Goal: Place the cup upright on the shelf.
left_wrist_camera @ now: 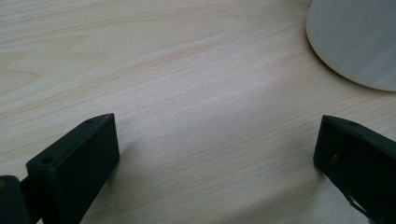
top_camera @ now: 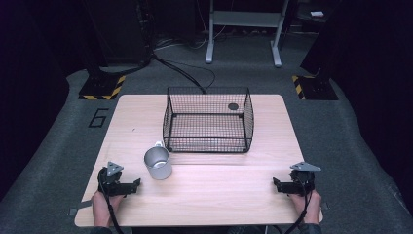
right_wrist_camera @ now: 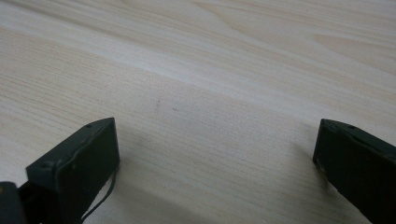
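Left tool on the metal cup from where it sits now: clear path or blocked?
Probably clear. The left tool rests open on the table, and the metal cup stands upright just ahead of it with bare wood between them. The wire basket sits farther back, out of the way.

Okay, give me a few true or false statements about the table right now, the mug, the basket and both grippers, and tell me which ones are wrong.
1. The metal mug stands upright in front of the wire basket. True.
2. The mug is inside the basket. False: it stands on the table, outside it.
3. The left gripper has its jaws open. True.
4. The right gripper grips the mug. False: its jaws are open and hold nothing, far from the mug.
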Demonstrator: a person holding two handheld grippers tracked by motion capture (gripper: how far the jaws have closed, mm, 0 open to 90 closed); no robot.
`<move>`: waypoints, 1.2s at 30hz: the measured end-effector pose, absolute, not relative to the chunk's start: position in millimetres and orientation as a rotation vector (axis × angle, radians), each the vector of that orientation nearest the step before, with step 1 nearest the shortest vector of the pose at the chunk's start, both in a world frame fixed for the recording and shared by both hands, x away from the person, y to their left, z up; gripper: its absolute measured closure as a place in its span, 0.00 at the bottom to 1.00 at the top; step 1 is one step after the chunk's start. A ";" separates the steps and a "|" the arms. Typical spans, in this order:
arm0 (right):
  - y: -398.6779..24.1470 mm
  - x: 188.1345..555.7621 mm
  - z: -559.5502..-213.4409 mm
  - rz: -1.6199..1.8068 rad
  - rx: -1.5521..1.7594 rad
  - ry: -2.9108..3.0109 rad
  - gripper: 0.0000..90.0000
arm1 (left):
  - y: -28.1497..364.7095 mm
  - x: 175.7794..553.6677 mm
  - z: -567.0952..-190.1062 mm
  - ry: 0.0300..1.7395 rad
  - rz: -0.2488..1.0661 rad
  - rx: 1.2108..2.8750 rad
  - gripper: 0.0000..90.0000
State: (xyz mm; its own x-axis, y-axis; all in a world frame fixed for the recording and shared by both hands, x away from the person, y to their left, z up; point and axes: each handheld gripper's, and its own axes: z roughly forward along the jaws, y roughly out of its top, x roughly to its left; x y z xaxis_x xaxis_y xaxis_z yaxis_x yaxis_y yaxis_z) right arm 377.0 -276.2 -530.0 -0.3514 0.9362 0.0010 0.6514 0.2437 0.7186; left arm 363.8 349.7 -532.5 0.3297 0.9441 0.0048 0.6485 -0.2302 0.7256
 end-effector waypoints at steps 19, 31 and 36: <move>-277.0 377.2 -529.9 0.885 1.440 2.095 0.00 | 347.0 362.3 -532.5 1.426 0.622 1.949 0.00; -276.9 377.1 -529.9 0.885 1.440 2.094 0.01 | 340.3 355.8 -516.7 1.390 0.591 1.954 0.00; -276.9 377.1 -529.9 0.886 1.441 2.094 0.01 | 335.9 350.9 -503.6 1.362 0.548 1.951 0.00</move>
